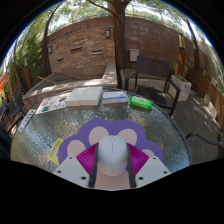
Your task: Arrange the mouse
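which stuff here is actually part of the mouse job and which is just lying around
Part of the job:
- white mouse, between the gripper fingers
- purple paw-shaped mouse mat on the glass table

Just lying about:
- stacked books
- green object
- papers
- bench

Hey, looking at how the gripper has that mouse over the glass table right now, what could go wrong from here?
1. The gripper appears to clamp the white mouse by its rounded sides; the smooth shell might slip out.
2. The purple paw-shaped mat lies just ahead; a misjudged release could land the mouse partly off it, on the glass table.
3. A forward overshoot could nudge the books or the green object beyond the mat.
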